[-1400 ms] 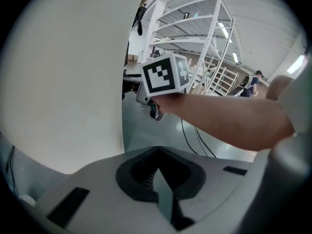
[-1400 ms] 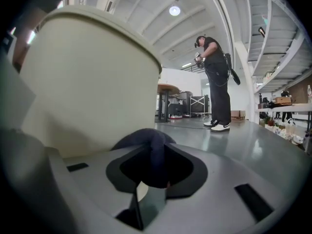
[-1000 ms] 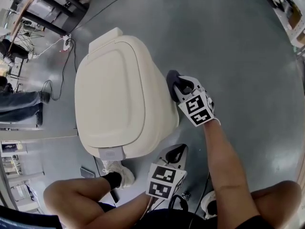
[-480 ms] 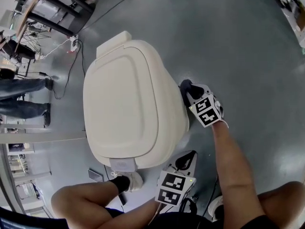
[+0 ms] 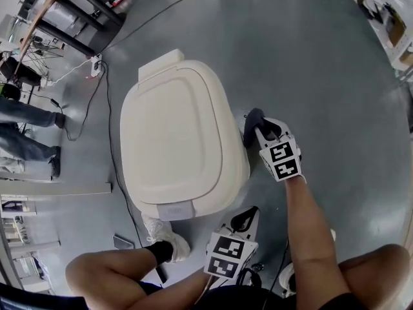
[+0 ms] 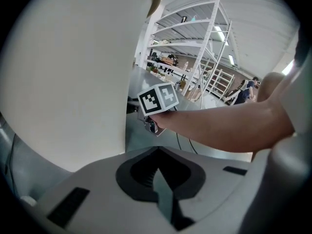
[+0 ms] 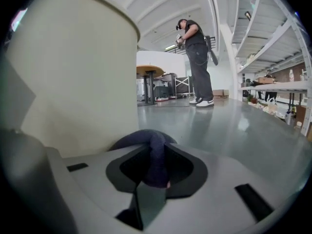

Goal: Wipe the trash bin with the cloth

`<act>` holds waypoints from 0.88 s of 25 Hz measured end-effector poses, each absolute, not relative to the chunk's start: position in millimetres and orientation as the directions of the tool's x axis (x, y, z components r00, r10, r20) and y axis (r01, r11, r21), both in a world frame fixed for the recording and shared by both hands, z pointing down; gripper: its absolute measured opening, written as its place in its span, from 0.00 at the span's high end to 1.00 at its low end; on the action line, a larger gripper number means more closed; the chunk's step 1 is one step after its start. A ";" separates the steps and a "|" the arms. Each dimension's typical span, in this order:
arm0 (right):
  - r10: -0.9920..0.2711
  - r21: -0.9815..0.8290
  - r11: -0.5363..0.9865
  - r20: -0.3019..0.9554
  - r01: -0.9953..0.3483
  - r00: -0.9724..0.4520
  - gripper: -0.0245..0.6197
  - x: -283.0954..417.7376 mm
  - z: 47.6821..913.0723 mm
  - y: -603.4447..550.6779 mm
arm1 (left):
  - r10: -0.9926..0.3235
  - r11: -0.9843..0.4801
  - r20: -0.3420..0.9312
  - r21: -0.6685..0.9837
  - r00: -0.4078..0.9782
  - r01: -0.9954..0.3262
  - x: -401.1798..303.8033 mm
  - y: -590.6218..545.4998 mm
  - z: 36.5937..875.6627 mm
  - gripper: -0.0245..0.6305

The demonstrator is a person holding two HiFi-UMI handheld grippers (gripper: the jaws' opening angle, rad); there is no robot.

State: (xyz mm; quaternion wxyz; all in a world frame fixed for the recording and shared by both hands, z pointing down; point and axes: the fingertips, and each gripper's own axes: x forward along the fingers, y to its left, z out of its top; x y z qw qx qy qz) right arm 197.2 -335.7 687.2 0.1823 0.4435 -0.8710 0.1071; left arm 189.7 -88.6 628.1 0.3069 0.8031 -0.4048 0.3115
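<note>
My right gripper (image 7: 155, 152) is clamped on the cloth (image 7: 148, 138), a dark blue bunch that rises between the jaws and bulges out over their tips. From the head view I hold it low against the right side of the trash bin (image 5: 174, 141), just under the overhang of the lid. The spot where the cloth meets the wall is hidden behind the gripper body in the right gripper view and tucked under the lid from above, so I cannot tell whether it is pressing on the plastic or only just beside it.

My left gripper (image 6: 158, 172) has its jaws together with nothing between them. It hangs near the bin's front right corner, apart from it, close to my knee.

The bin is cream, its lid down, standing on the grey floor (image 5: 310, 57). From above the lid covers almost all of the body, so the sides hardly show. In both gripper views the wall fills the left part of the picture and runs out of frame.

My shoe (image 5: 164, 234) sits at the bin's front edge, partly under it. A black cable (image 5: 110, 128) runs along the floor on the bin's left. In the right gripper view a person (image 7: 197, 52) stands well beyond the bin.
</note>
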 end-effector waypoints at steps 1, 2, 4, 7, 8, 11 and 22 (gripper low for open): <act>-0.749 -0.014 0.570 0.401 -0.821 -0.527 0.83 201.4 677.8 -331.9 | -0.461 -0.495 0.743 0.239 0.486 -0.835 188.2 -85.5 624.5 0.96; -0.763 0.000 0.561 0.388 -0.828 -0.517 0.83 203.6 666.8 -326.2 | -0.462 -0.505 0.737 0.238 0.493 -0.830 185.4 -81.4 620.4 0.96; -0.780 0.026 0.554 0.366 -0.832 -0.508 0.83 203.5 643.0 -310.1 | -0.460 -0.518 0.729 0.243 0.507 -0.820 176.0 -70.3 609.8 0.96; -0.794 0.067 0.544 0.363 -0.837 -0.487 0.83 207.2 618.4 -281.7 | -0.439 -0.528 0.727 0.266 0.528 -0.807 156.2 -51.7 587.4 0.96; -0.800 0.084 0.539 0.364 -0.838 -0.478 0.83 210.4 610.7 -272.8 | -0.435 -0.530 0.725 0.273 0.534 -0.803 148.9 -46.8 580.7 0.96; -0.813 0.132 0.531 0.356 -0.837 -0.460 0.83 213.6 584.4 -241.5 | -0.455 -0.535 0.702 0.276 0.548 -0.798 119.7 -32.4 574.3 0.96; -0.901 0.302 0.390 0.319 -0.870 -0.294 0.83 174.3 489.6 -131.5 | -0.684 -0.440 0.554 0.204 0.474 -0.874 -15.6 -33.1 517.3 0.96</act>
